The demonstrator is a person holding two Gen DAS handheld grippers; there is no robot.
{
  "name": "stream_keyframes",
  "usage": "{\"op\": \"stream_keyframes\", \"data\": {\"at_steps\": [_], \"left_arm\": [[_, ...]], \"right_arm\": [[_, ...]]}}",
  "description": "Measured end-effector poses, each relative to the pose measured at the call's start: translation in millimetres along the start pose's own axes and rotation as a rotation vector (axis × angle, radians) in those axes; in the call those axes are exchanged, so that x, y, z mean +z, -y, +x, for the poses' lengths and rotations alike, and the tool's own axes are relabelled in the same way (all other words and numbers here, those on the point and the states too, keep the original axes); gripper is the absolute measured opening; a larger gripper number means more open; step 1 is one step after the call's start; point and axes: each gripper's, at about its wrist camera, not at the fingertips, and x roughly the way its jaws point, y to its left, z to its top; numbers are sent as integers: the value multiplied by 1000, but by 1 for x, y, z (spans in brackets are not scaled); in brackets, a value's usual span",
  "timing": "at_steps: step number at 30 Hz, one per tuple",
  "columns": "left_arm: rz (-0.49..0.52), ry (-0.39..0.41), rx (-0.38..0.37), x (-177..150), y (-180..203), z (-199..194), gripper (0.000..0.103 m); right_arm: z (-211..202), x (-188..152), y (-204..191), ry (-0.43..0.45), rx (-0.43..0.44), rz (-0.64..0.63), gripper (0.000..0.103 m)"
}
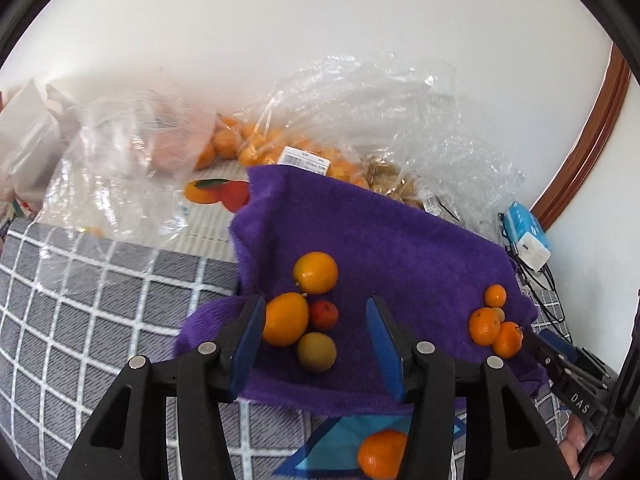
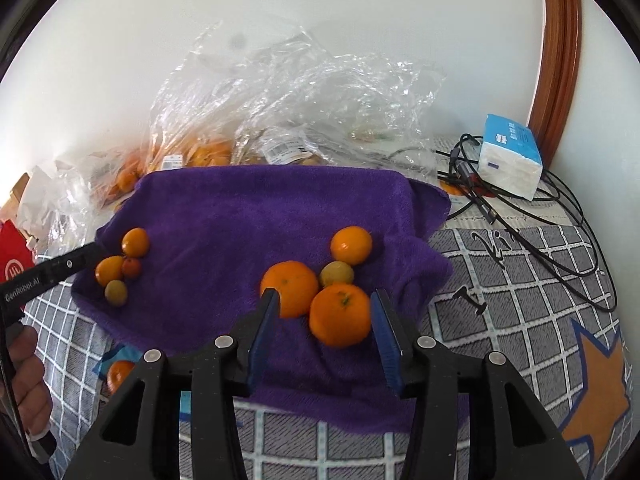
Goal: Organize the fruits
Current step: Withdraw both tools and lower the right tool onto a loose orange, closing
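Observation:
A purple towel lies on a grey checked cloth. Two fruit groups sit on it. My left gripper is open and empty over the left group: two oranges, a small red fruit and a yellow-green fruit. My right gripper is open, with an orange lying between its fingers, apart from both pads. Beside it lie another orange, a yellow-green fruit and a smaller orange. The left group shows in the right wrist view.
One loose orange lies on the checked cloth in front of the towel. Clear plastic bags of oranges stand behind the towel against the wall. A tissue pack and tangled cables lie at back right.

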Motion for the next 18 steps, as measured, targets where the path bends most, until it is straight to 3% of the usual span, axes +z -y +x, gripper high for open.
{"op": "stream_keyframes", "data": {"at_steps": [5, 13, 18], "left_arm": [[-3, 8, 39, -20, -19, -25, 54], [-1, 8, 121, -66, -59, -53, 55], [2, -3, 140, -91, -81, -63, 55]], "right_arm": [[-18, -20, -24, 9, 27, -15, 47], [-27, -63, -76, -51, 153, -72, 47], [-31, -84, -108, -44, 215, -125, 55]]}}
